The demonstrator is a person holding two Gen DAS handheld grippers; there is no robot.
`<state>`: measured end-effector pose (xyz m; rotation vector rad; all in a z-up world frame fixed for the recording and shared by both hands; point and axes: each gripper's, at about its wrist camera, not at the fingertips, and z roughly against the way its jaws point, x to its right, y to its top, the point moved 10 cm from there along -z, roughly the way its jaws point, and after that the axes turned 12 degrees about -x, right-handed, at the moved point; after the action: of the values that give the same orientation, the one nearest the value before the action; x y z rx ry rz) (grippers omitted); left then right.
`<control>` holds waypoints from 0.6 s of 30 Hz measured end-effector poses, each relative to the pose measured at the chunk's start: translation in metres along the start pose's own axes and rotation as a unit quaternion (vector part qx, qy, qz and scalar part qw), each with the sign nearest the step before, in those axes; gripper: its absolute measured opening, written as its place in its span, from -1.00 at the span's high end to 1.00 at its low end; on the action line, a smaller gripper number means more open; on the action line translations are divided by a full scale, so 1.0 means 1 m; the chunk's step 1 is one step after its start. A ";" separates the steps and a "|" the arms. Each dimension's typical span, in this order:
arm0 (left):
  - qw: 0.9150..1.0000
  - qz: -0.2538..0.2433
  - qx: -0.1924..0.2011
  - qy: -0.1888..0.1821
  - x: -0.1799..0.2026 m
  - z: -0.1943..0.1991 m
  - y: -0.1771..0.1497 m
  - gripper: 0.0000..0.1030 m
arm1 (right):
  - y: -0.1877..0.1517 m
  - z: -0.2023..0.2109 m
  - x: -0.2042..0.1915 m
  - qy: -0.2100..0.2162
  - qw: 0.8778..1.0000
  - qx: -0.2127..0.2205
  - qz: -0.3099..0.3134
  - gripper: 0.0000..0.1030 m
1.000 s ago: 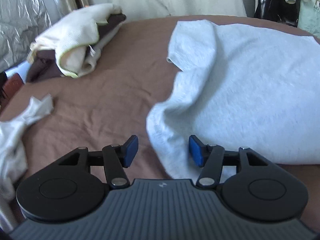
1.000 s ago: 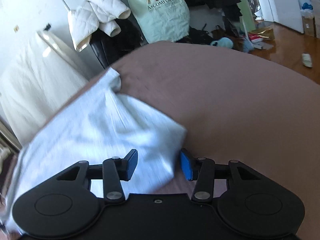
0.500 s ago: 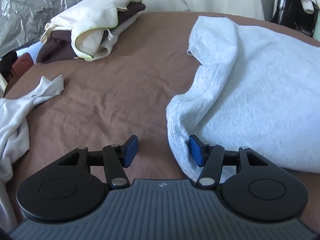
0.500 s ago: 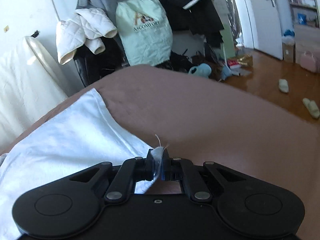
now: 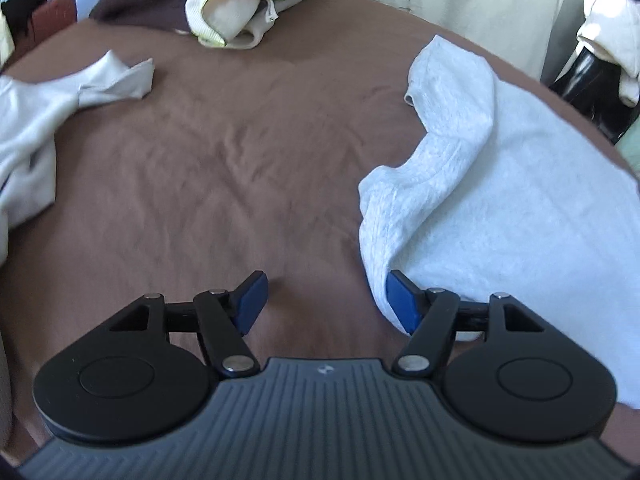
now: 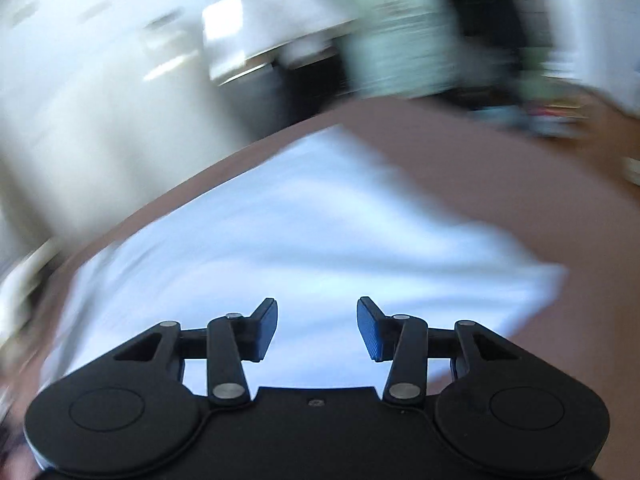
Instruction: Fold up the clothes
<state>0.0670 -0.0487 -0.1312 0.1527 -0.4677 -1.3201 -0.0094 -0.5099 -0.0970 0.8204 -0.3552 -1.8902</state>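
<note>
Left hand-held gripper point(image 5: 324, 300): jaws spread wide, holding nothing. It sits low over the brown bed cover point(image 5: 224, 168). Its right blue pad point(image 5: 402, 300) lies against the near folded edge of the pale grey garment point(image 5: 500, 200); its left pad is over bare cover.

The pale grey garment lies spread on the bed, to the right in the left wrist view. Its near left edge is rolled up into a thick, curving fold, and one end of that fold rises at the far side, with a small opening showing.

Right hand-held gripper point(image 6: 317, 326): jaws apart, nothing between them. It is directly above the same garment point(image 6: 300, 240), which fills the middle of that view. The right wrist view is heavily motion-blurred, so contact with the cloth cannot be determined.

Other items on the bed: a white garment point(image 5: 36, 128) crumpled at the left edge, well apart from the grey one; a pile of cream and dark brown clothes point(image 5: 232, 4) at the far side.
</note>
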 end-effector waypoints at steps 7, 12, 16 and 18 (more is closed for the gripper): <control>0.998 -0.021 -0.013 -0.060 0.018 -0.002 -0.022 -0.27 | -0.089 -0.059 -0.171 0.193 0.948 -0.172 0.183 0.04; 0.991 0.029 0.001 -0.132 0.028 -0.023 -0.014 -0.48 | -0.132 -0.106 -0.228 0.202 0.909 -0.238 0.275 0.04; 0.990 -0.007 0.022 -0.137 0.043 -0.023 0.004 0.91 | -0.103 -0.124 -0.228 0.146 0.927 -0.177 0.297 0.06; 0.988 -0.019 0.046 -0.145 0.051 -0.018 0.016 0.91 | -0.085 -0.124 -0.223 0.118 0.936 -0.146 0.298 0.11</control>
<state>0.0975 -0.0957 -0.1290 0.0461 -0.7774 -1.3656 0.0763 -0.2602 -0.1503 0.6363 -0.1420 -1.2230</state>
